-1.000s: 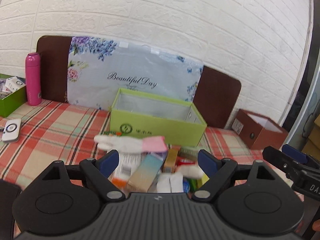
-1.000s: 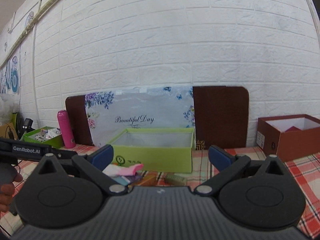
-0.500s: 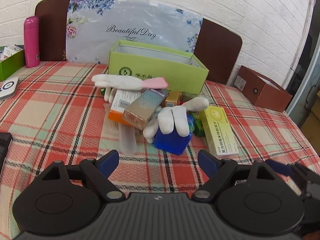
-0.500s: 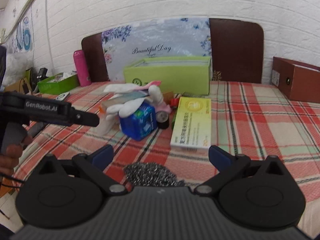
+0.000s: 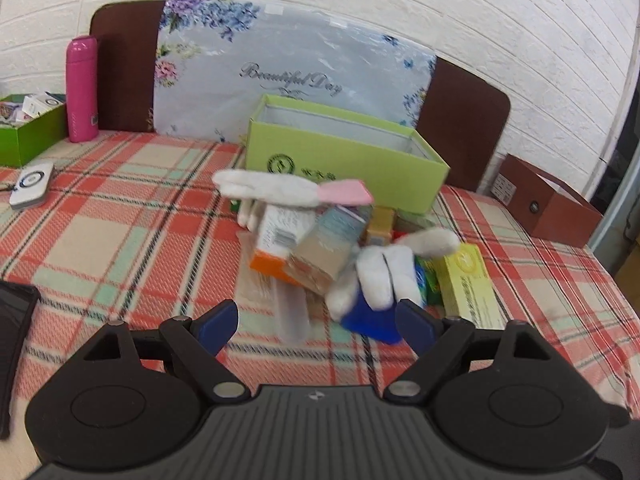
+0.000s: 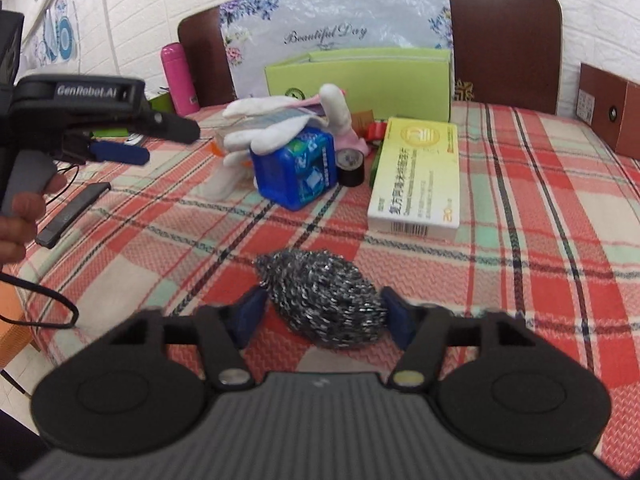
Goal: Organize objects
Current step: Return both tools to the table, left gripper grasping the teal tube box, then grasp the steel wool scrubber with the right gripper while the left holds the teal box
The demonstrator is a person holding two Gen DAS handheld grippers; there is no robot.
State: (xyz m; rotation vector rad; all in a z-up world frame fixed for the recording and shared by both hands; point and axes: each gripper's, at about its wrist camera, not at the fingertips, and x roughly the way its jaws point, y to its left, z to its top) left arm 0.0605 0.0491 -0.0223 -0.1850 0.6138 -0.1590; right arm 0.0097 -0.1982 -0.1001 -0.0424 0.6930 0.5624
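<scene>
A steel wool scourer (image 6: 320,296) lies on the plaid tablecloth (image 6: 520,240) near the front edge. My right gripper (image 6: 324,316) is closing on it, and both blue pads touch its sides. Farther back is a pile: white gloves (image 5: 280,192) with a pink cuff, an orange-ended box (image 5: 276,248), a blue pack (image 6: 296,168), a black tape roll (image 6: 350,164) and a yellow-white medicine box (image 6: 416,176). Behind it stands an open-topped light green box (image 5: 340,160). My left gripper (image 5: 316,322) hovers open just in front of the pile, holding nothing.
A pink bottle (image 5: 82,88) and a small green box (image 5: 28,132) of items stand at the far left. A white device (image 5: 32,178) and a flat black object (image 6: 72,212) lie on the left side. A brown box (image 5: 548,208) sits at the right.
The right gripper tilted down and sank to the scourer, and its jaws narrowed around it. The left gripper also lowered towards the pile, jaws unchanged.
</scene>
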